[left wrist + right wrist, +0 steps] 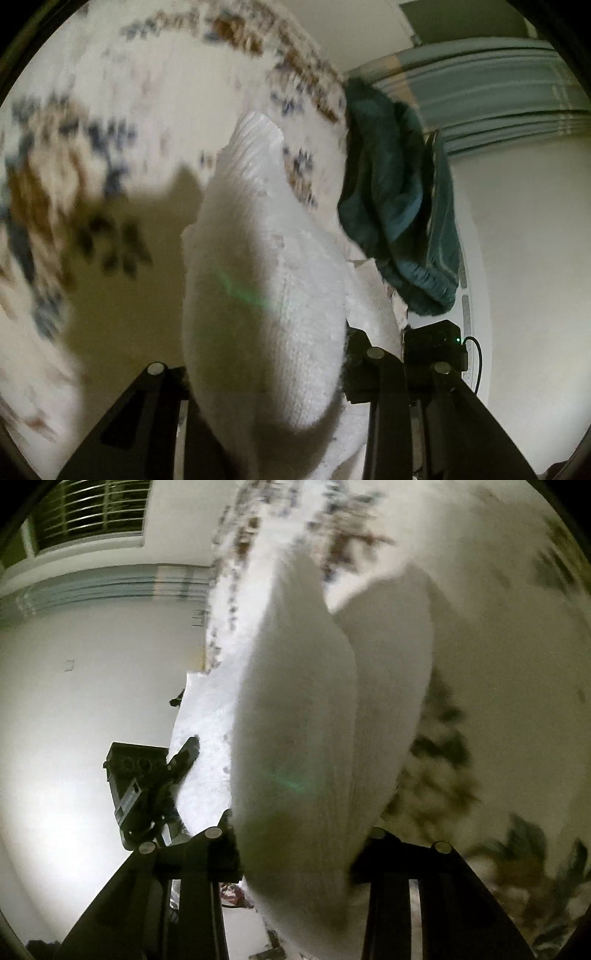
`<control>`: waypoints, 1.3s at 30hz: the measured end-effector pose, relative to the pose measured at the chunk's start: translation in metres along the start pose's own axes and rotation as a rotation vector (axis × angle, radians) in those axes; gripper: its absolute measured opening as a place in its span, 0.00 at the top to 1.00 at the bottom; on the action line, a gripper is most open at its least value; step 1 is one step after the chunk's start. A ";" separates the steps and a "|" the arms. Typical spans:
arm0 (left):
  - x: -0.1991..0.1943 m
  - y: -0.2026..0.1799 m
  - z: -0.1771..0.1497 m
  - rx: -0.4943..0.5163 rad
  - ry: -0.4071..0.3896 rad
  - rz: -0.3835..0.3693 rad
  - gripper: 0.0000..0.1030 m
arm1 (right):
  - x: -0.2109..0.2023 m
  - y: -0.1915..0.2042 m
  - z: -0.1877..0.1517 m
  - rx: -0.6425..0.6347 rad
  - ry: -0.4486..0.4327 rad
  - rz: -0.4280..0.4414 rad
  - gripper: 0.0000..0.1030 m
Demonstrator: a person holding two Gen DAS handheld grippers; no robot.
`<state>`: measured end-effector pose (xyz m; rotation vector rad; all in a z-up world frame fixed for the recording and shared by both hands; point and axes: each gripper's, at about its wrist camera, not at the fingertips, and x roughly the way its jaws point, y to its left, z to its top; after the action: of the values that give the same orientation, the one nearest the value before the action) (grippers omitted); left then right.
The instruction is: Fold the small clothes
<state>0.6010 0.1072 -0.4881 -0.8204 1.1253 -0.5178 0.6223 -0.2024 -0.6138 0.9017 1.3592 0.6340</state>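
Note:
A white knitted garment [266, 280] fills the middle of the left wrist view, bunched and lifted above the floral bedspread [66, 192]. My left gripper [266, 369] is shut on its near edge, and the cloth fills the gap between the black fingers [384, 373]. In the right wrist view the same white garment [295, 720] hangs in two folds, with my right gripper [295, 834] shut on it. The two grippers are close together. The right one's black body [436, 347] shows beside the left fingers, and the left one's body [136, 782] sits left of the cloth.
A heap of teal clothing [395, 206] lies at the bedspread's right edge. Beyond it are a pale floor [535, 258] and a blue-grey striped band [498, 92]. A barred window [92, 513] shows at the upper left. Both views are blurred.

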 end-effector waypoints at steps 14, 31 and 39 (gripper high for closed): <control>-0.045 0.046 0.207 0.144 -0.058 0.019 0.70 | 0.091 0.120 0.168 -0.088 -0.168 -0.004 0.63; 0.004 0.131 0.219 0.171 0.025 0.423 0.47 | 0.178 0.095 0.192 -0.100 -0.160 -0.671 0.10; -0.044 0.070 0.160 0.411 -0.156 0.738 0.00 | 0.135 0.151 0.102 -0.178 -0.325 -1.045 0.00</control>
<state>0.7311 0.2309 -0.4867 -0.0578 1.0405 -0.0517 0.7578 -0.0277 -0.5631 0.0628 1.2421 -0.1973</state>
